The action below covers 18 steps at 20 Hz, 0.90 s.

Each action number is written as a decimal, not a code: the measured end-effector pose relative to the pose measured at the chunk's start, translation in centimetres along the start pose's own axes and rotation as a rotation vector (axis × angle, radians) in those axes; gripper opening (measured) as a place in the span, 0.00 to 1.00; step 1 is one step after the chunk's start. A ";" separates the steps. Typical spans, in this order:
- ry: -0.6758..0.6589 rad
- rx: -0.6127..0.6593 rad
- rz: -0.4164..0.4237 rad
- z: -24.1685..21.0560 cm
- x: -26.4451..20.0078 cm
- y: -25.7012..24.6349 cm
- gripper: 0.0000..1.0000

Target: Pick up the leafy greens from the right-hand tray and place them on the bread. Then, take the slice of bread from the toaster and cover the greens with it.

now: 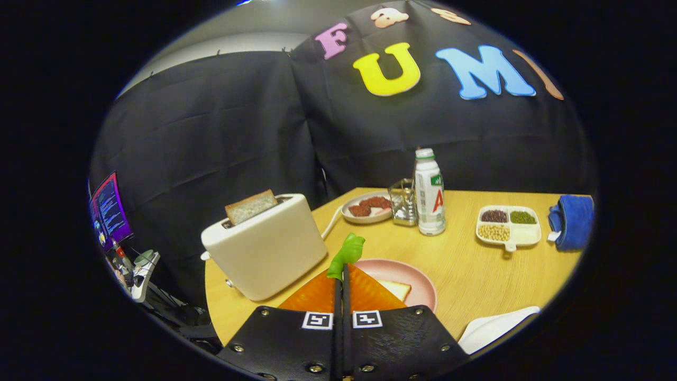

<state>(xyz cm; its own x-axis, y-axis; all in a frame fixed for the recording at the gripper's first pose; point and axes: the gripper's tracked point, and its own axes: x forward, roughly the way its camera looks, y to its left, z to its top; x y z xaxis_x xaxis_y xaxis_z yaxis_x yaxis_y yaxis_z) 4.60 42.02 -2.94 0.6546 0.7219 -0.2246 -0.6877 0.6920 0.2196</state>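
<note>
claw [341, 283] clamped on leafy greens [346, 256], above pink plate [418, 286], toaster [264, 246] alongside

My claw [341, 278] hides most of the bread [398, 289] on the pink plate [418, 280]; white tray [494, 329], lower right, is cut off.

I count one toaster [267, 248] on my worktop [465, 264], with one slice of bread [250, 206] standing in it and a second bread slice [395, 289] lying on the one pink plate [418, 280]. There is one leafy green [346, 255], pinched between the closed fingers of my tongs [341, 280]. One bottle [429, 193], one glass jar [403, 202], one dish of meat [366, 207], one divided tray [509, 225], one blue cloth [574, 221].
</note>
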 end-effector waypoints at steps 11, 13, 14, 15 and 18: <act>-0.037 -0.185 -0.224 -0.1 -1.7 -4.4 0.45; -0.117 -0.216 -0.313 1.9 -3.4 -5.1 0.53; -0.164 -0.219 -0.357 3.0 -4.4 -5.1 0.54; -0.206 -0.207 -0.403 4.3 -5.5 -5.2 0.53; -0.281 -0.109 -0.442 6.7 -7.9 -3.3 0.53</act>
<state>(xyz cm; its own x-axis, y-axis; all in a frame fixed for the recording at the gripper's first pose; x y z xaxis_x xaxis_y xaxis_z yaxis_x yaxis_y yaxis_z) 3.80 34.12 4.45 0.9378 0.3470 -0.0070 -0.3460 0.9364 0.0582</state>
